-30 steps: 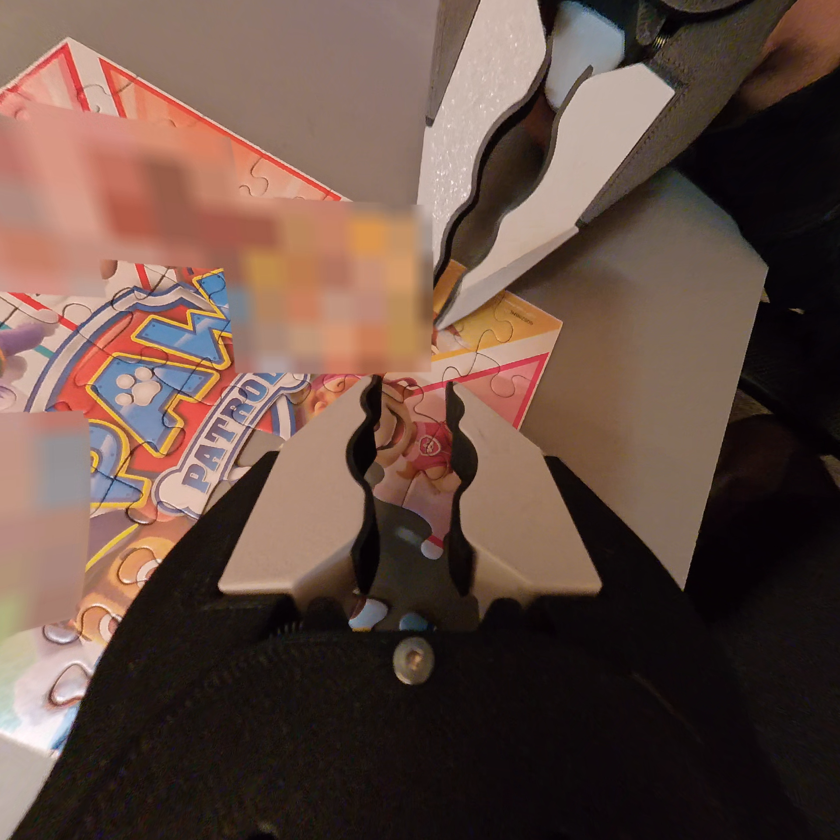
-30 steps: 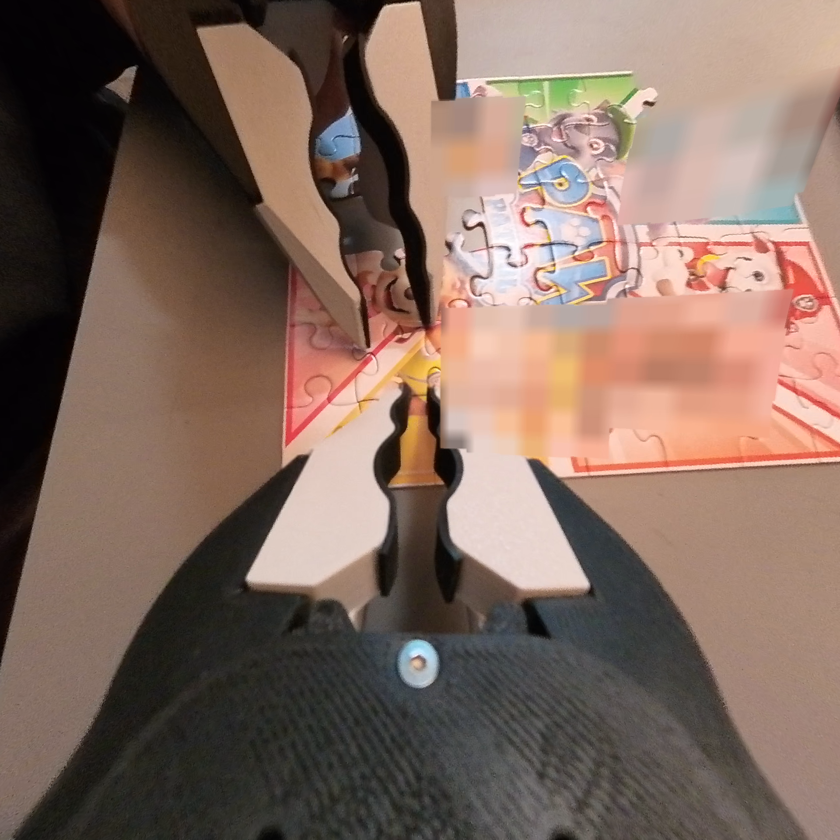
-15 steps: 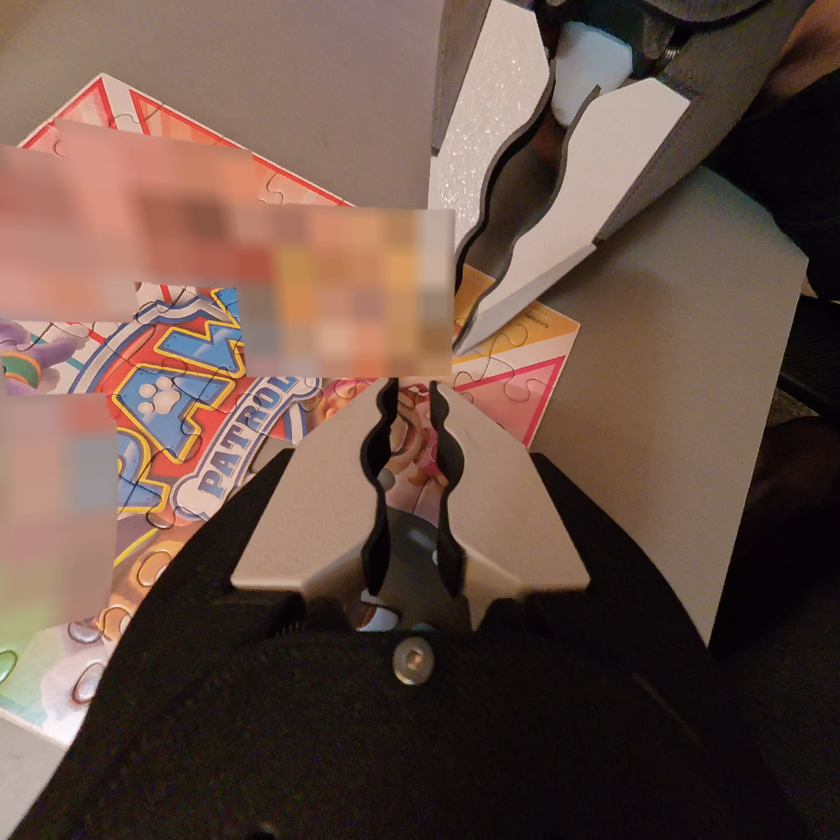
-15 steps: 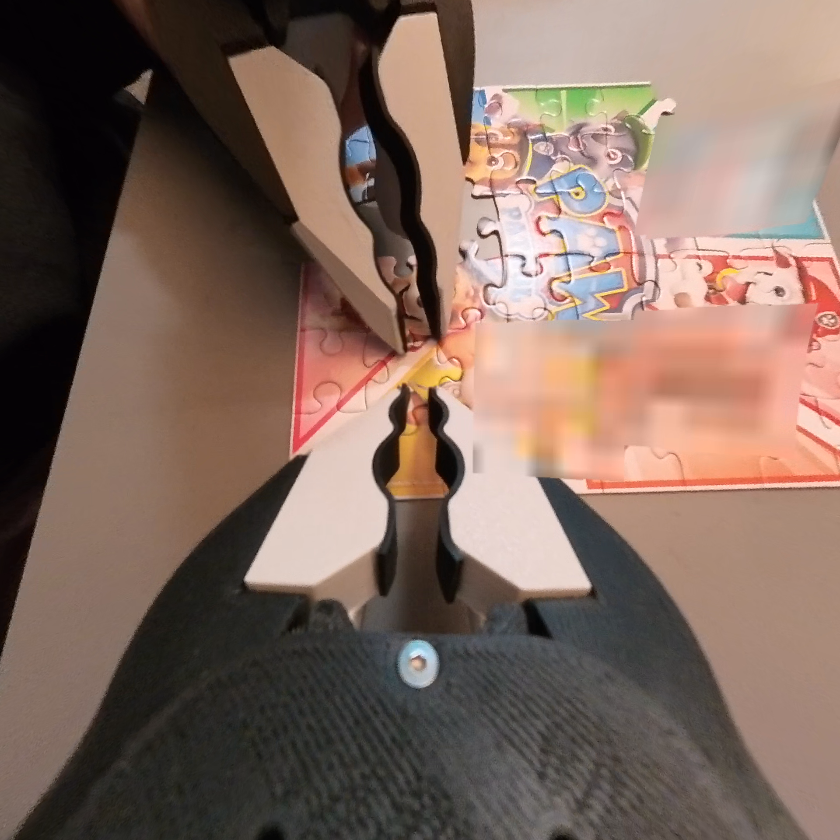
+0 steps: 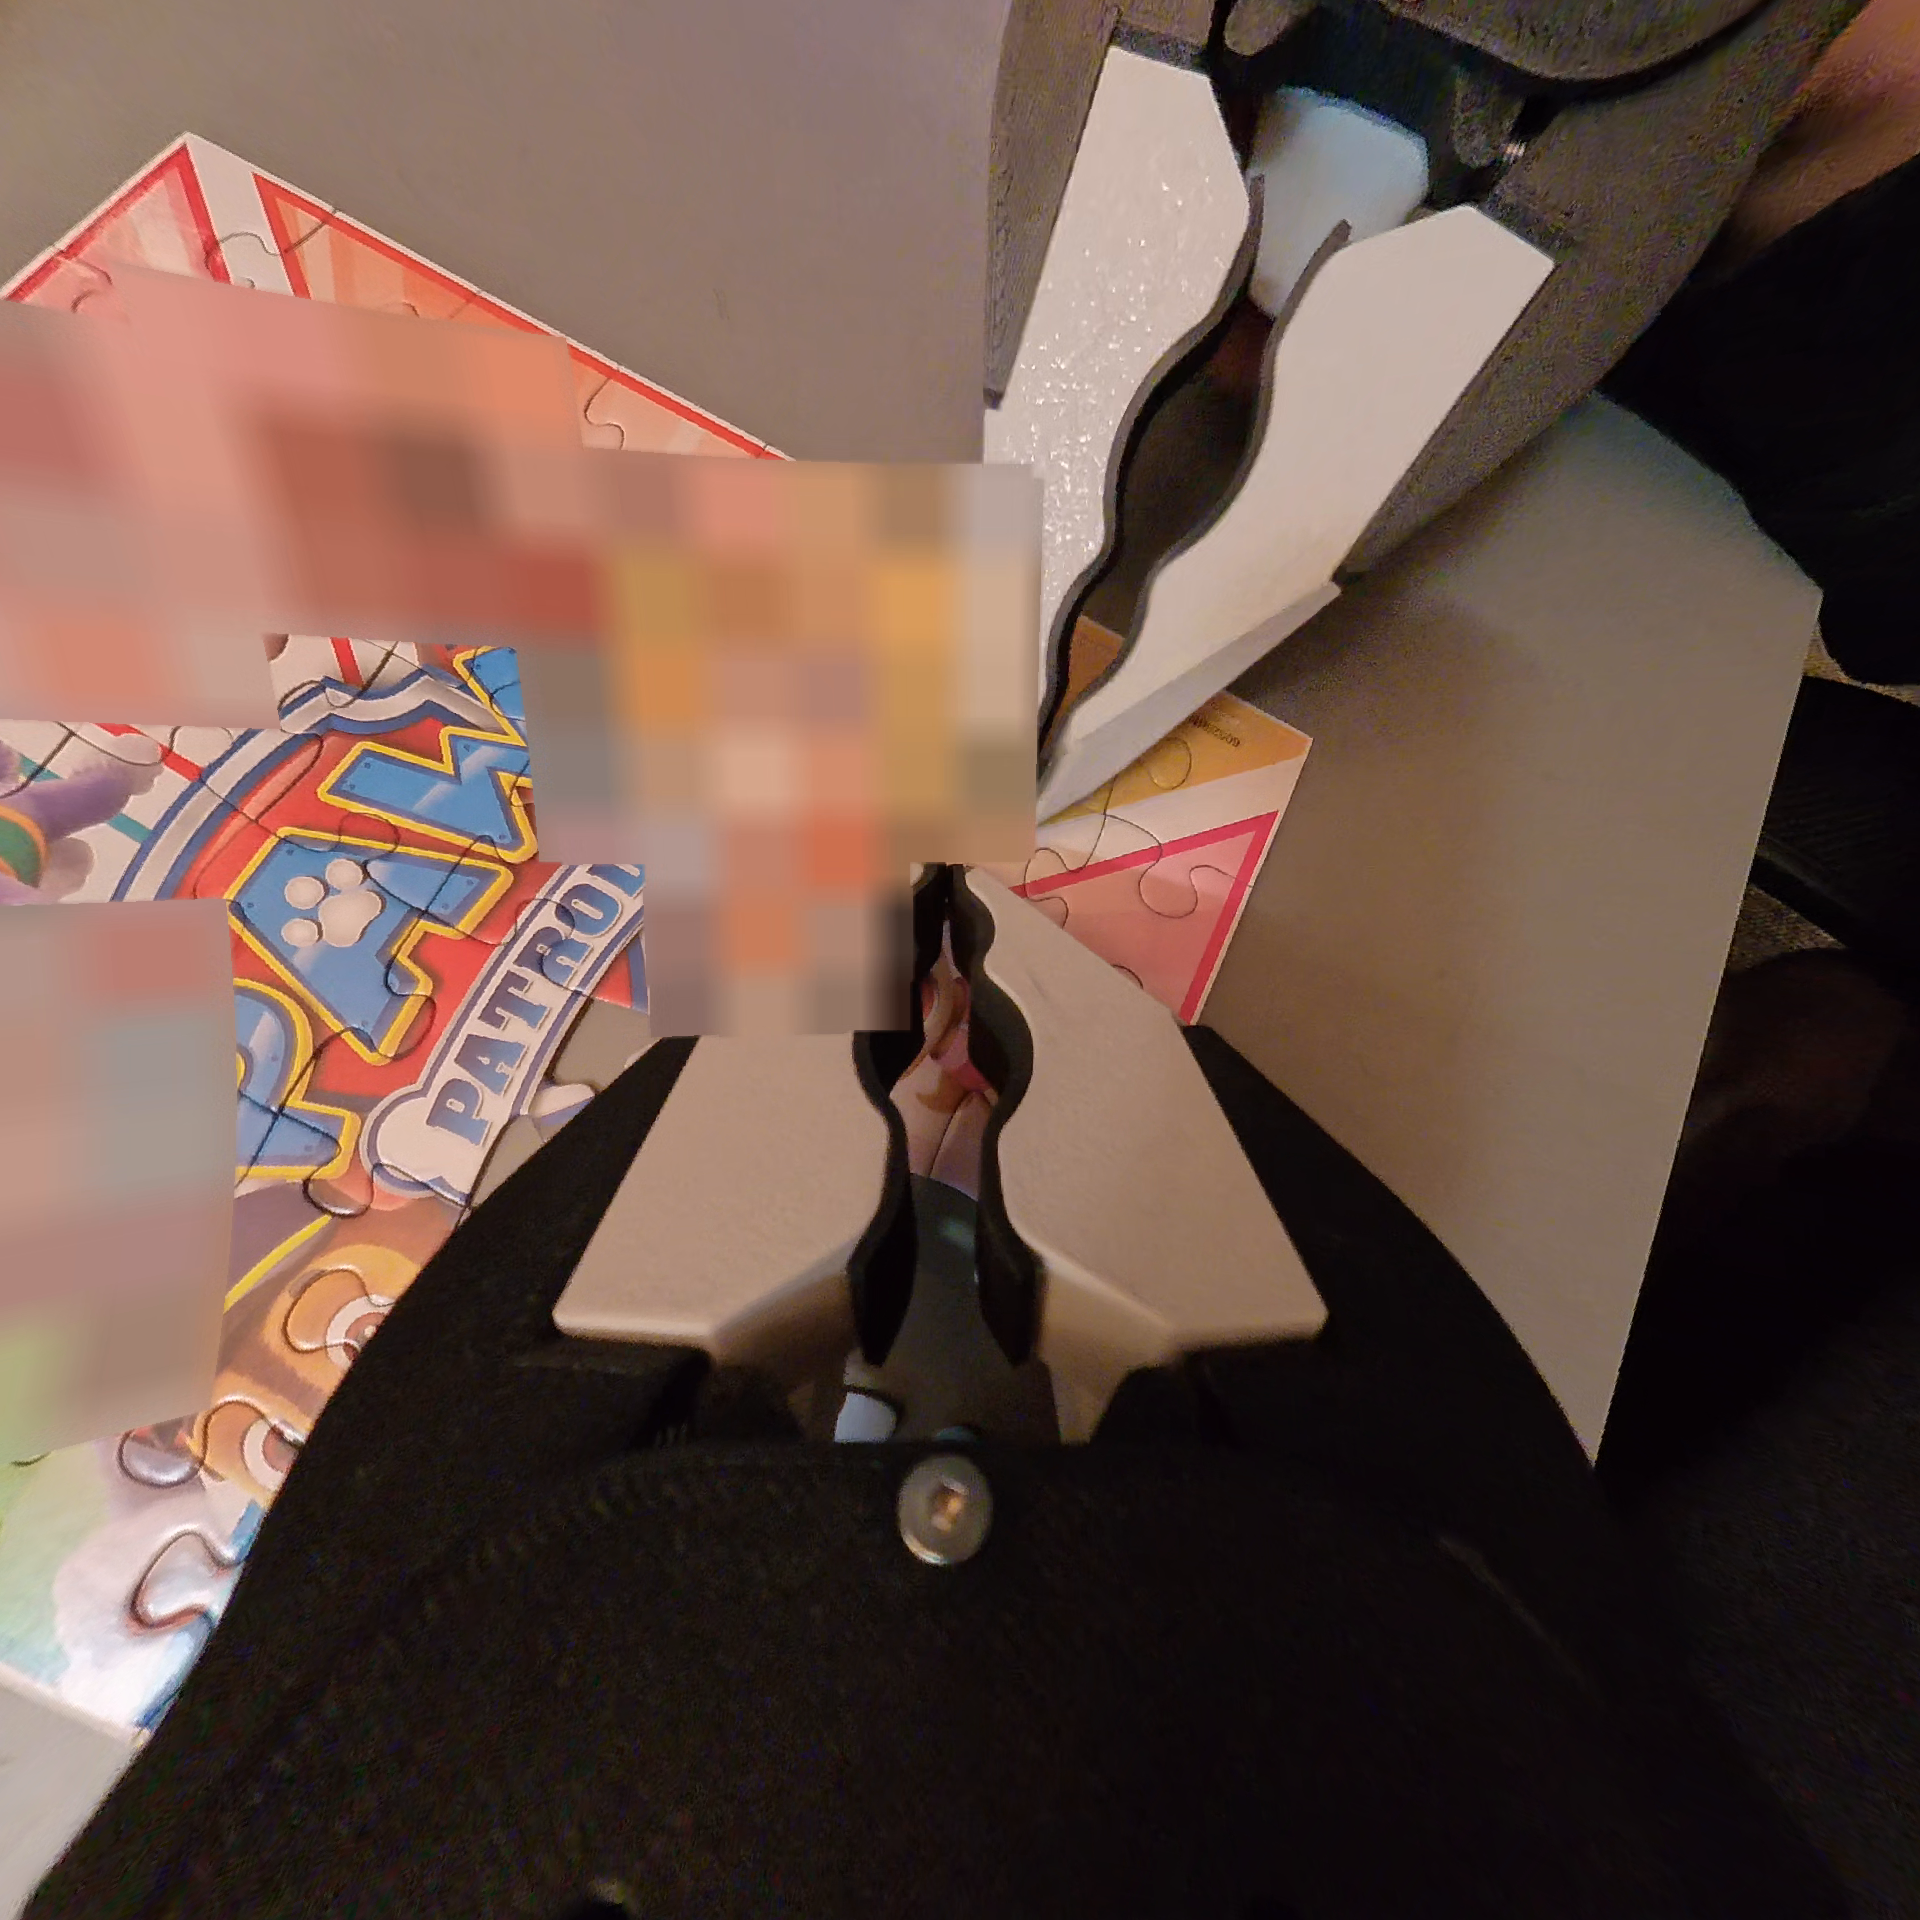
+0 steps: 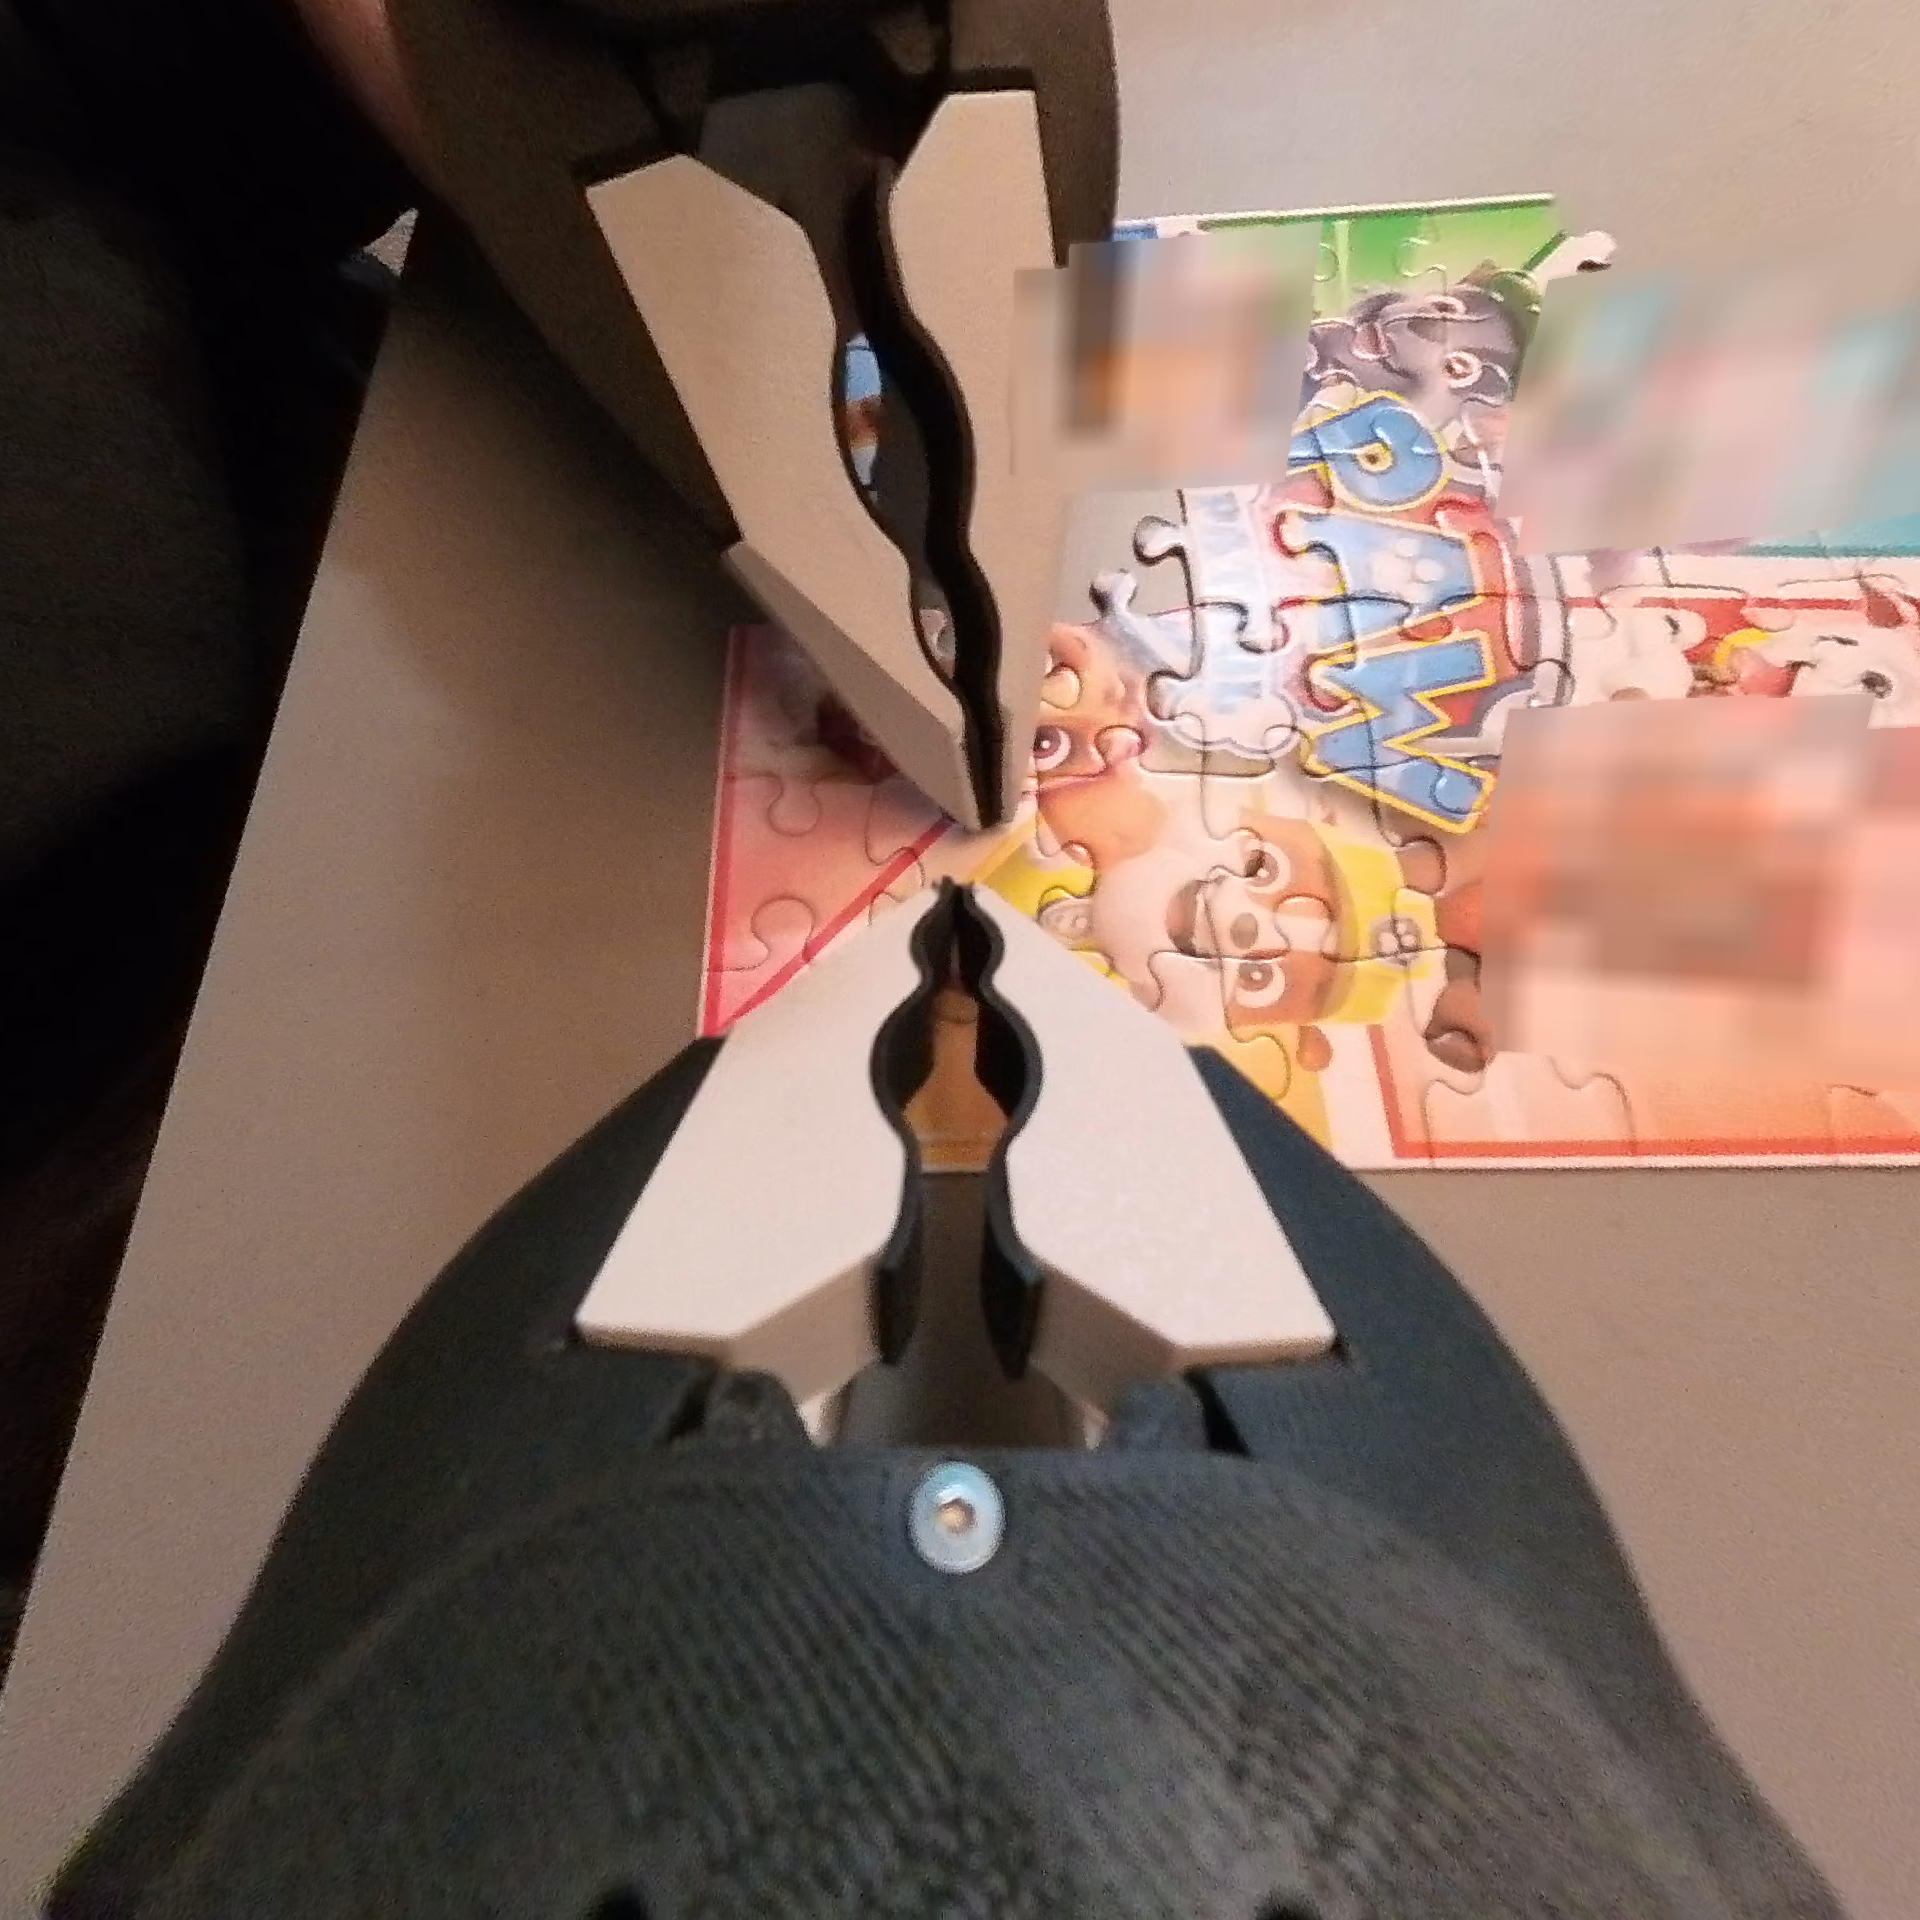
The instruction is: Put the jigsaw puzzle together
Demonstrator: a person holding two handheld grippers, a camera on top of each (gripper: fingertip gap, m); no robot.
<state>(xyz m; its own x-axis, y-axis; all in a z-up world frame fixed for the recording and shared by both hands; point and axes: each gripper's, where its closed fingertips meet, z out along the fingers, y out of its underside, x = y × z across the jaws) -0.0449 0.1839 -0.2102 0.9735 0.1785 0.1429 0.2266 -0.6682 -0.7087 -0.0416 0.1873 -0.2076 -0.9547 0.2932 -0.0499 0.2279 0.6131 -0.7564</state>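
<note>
A colourful cartoon jigsaw puzzle (image 5: 364, 935) lies flat on a grey table (image 5: 1507, 831). My left gripper (image 5: 945, 881) is shut, its fingertips together just over the puzzle near its pink and yellow corner. My right gripper (image 6: 951, 896) is also shut, its tips over the same corner of the puzzle (image 6: 1247, 935). The two grippers point at each other, tips close but apart. The right gripper shows at the top of the left wrist view (image 5: 1051, 753), and the left gripper at the top of the right wrist view (image 6: 987, 816). I see no loose piece between either pair of pads.
The table's edge (image 5: 1704, 1039) runs close on the right in the left wrist view, with dark floor beyond. In the right wrist view the edge (image 6: 260, 831) runs on the left. A grey gap (image 6: 1112, 540) shows inside the puzzle. A person's arm (image 5: 1860, 114) holds the right gripper. The grippers are tip to tip, or close to it. My left tips are roughly 10 cm from the colourful cartoon jigsaw puzzle (image 5: 364, 935). The right camera catches it too, in the right wrist view (image 6: 1361, 561).
Both grippers have closed: the left from a wide gap, the right from a narrow one. Both have come a little nearer to the puzzle corner and to each other.
</note>
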